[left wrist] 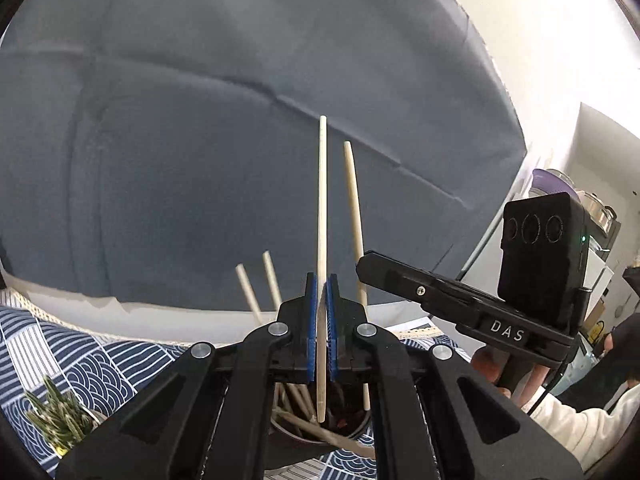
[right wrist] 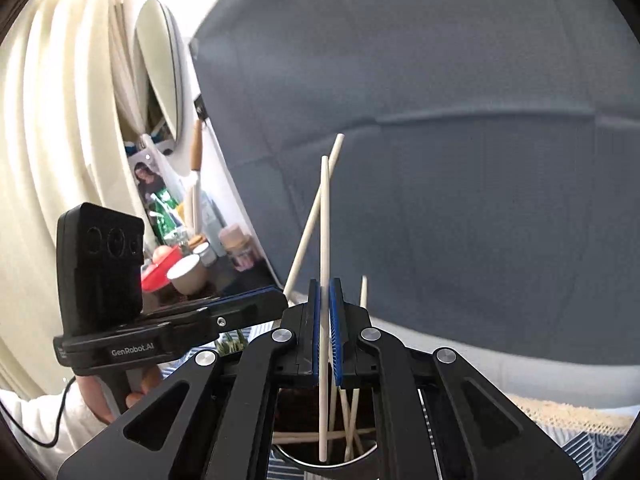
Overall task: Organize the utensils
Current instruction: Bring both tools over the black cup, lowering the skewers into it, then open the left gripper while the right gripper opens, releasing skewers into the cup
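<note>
My left gripper (left wrist: 322,280) is shut on a pale chopstick (left wrist: 322,200) that stands upright, its lower end over a round metal holder (left wrist: 288,432) with several chopsticks in it. A second chopstick (left wrist: 354,200) stands just to the right. My right gripper (right wrist: 325,286) is shut on another pale chopstick (right wrist: 325,220), held upright over the same holder (right wrist: 294,458). The right gripper's body shows in the left wrist view (left wrist: 460,304); the left gripper's body shows in the right wrist view (right wrist: 168,328).
A large grey-blue cushion (left wrist: 240,120) fills the background. A blue patterned tablecloth (left wrist: 80,360) covers the table, with a small green plant (left wrist: 56,424) at the left. Shelves with jars and bowls (right wrist: 180,264) stand at the far left of the right wrist view.
</note>
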`<action>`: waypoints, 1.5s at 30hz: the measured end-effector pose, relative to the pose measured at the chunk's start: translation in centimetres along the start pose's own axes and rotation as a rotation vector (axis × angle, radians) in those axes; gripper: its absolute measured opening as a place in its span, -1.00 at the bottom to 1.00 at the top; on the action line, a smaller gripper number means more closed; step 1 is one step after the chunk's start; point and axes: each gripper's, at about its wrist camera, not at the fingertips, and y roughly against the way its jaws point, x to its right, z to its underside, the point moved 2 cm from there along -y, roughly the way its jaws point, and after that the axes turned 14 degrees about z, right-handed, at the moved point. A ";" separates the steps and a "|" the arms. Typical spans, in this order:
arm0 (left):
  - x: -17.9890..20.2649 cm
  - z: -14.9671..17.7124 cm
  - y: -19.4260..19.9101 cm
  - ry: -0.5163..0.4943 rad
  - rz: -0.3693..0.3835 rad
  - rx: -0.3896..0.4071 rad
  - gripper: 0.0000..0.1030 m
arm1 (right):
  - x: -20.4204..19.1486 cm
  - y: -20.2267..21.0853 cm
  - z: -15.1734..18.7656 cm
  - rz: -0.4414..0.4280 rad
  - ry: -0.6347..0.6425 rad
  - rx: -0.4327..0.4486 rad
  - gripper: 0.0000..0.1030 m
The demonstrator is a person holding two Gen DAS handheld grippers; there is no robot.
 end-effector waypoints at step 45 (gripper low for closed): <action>3.4 6.4 5.9 -0.060 -0.281 -0.080 0.67 | 0.7 4.7 5.4 0.229 0.016 -0.150 0.47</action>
